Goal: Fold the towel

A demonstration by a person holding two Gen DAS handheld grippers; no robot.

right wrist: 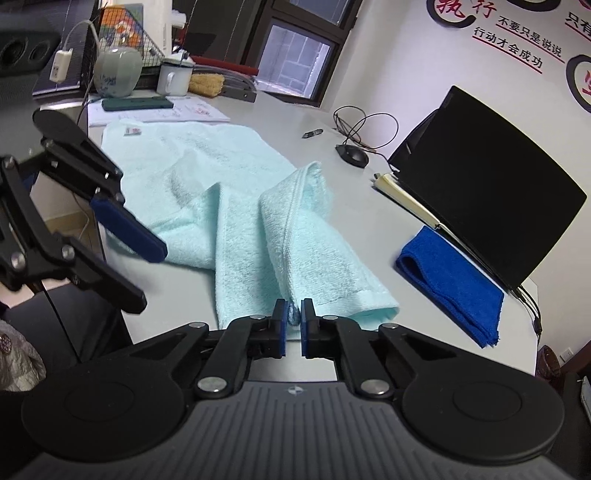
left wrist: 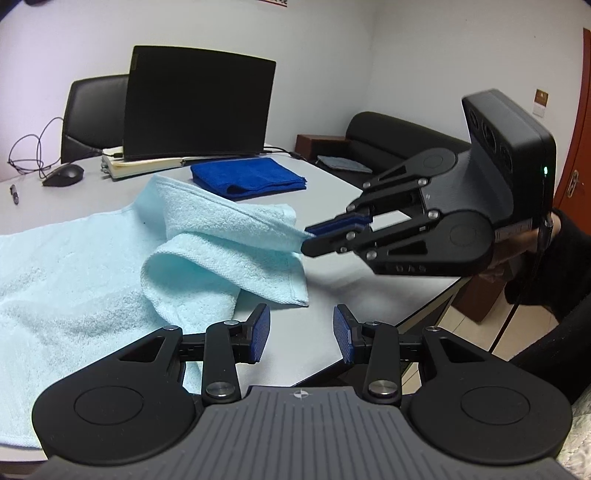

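Pale-blue towel (right wrist: 280, 236) corner pinched in right tool (right wrist: 293, 317); left tool (left wrist: 301, 332) open, empty. Carry corner across surface (left wrist: 325, 339), keep hem taut.

Readable text is showing only in the right wrist view. Wall (right wrist: 461, 70) behind the desk is carrying red Chinese lettering (right wrist: 517, 46) in two slanted rows: upper row reading 不要只是说说, lower row reading 行动才会成功, a red line running under each. Left of these, a large red brush character 执 (right wrist: 448, 7) is sitting inside a black ring, cut by the top edge. Further right, 只有 (right wrist: 580, 24) is starting another line and running out of frame. Small label (right wrist: 132, 131) on the towel is too small to read. Left wrist view is giving nothing legible.
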